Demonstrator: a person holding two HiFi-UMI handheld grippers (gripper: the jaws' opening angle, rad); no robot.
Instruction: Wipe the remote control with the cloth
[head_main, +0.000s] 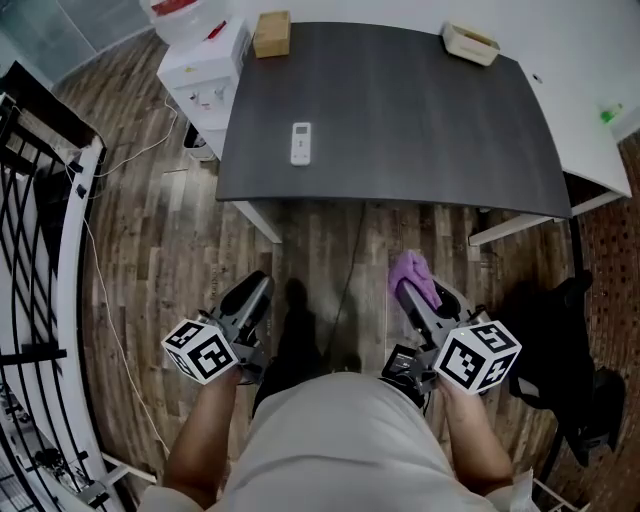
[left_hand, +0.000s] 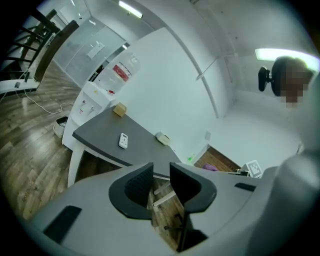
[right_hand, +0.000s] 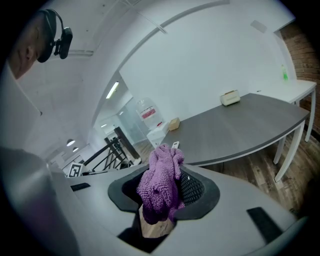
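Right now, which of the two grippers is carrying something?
The right gripper: its jaws clamp a purple cloth, while the left gripper stands open and empty.

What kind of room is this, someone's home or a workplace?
Most likely a workplace, an office or a lab room: a plain dark table stands next to a white desk, and a bottled water dispenser stands at the table's corner.

Bright even indoor light from ceiling strips (left_hand: 131, 9), soft shadows, strong fisheye warping, dark vignetted corners.
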